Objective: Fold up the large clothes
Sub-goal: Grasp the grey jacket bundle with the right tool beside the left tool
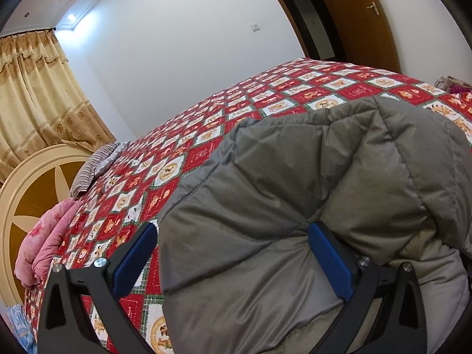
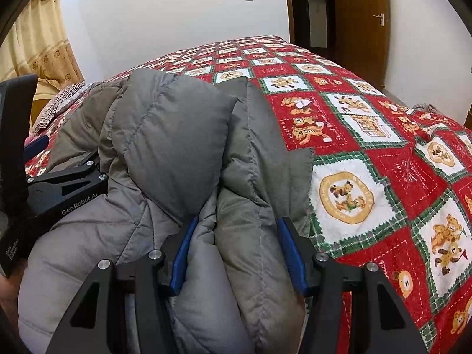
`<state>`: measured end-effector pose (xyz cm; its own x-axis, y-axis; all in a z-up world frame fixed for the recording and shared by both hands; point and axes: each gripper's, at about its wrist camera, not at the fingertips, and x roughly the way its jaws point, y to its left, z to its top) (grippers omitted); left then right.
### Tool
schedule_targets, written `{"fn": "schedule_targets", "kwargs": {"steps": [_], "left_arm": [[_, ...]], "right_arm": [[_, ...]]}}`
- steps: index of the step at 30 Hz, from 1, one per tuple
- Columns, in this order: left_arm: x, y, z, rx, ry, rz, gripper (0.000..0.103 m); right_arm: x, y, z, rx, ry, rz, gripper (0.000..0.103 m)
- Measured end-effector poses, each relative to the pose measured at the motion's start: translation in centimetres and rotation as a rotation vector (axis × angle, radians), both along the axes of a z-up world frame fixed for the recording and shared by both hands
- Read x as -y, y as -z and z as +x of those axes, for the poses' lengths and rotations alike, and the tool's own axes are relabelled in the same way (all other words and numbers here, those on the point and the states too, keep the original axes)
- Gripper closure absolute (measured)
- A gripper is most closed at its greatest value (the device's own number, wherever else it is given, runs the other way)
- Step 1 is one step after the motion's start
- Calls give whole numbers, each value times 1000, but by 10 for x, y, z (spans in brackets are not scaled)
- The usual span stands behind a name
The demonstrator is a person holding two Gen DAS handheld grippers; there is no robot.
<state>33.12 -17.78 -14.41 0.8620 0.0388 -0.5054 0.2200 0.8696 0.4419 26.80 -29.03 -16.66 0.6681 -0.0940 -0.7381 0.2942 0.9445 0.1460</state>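
Note:
A grey quilted puffer jacket [image 1: 309,183] lies bunched on a bed with a red patchwork bear quilt [image 1: 183,135]. In the left wrist view my left gripper [image 1: 233,236] is open wide; its right finger presses into the jacket's near edge and its left finger is over the quilt. In the right wrist view the jacket [image 2: 165,135] fills the left half. My right gripper [image 2: 236,230] has its blue pads on either side of a thick fold of the jacket, partly closed around it. The left gripper also shows in the right wrist view [image 2: 59,177], at the jacket's left side.
A pink folded blanket [image 1: 44,250] and a striped pillow [image 1: 94,168] lie by the round headboard [image 1: 26,194]. Curtains hang at the left. A wooden door [image 2: 365,23] stands behind the bed. The quilt [image 2: 383,153] stretches to the right of the jacket.

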Motion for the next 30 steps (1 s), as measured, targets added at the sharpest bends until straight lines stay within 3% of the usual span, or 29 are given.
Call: {"fn": "schedule_targets", "kwargs": {"steps": [6, 10, 14, 17, 21, 30], "left_arm": [[0, 2, 2, -8, 0, -4, 0], [-2, -3, 0, -13, 9, -1, 0], [-5, -14, -11, -13, 1, 15, 0], [-8, -22, -15, -35, -31, 13, 0], [-17, -26, -20, -81, -63, -35, 0], [-24, -16, -17, -113, -81, -107, 0]], "right_arm": [[1, -4, 6, -49, -20, -9, 47], [11, -32, 9, -119, -24, 29, 46], [11, -81, 7, -8, 5, 30, 37], [0, -93, 20, 31, 5, 47, 36], [-18, -66, 51, -28, 3, 48, 36], [-11, -34, 55, -26, 16, 46, 36]]}}
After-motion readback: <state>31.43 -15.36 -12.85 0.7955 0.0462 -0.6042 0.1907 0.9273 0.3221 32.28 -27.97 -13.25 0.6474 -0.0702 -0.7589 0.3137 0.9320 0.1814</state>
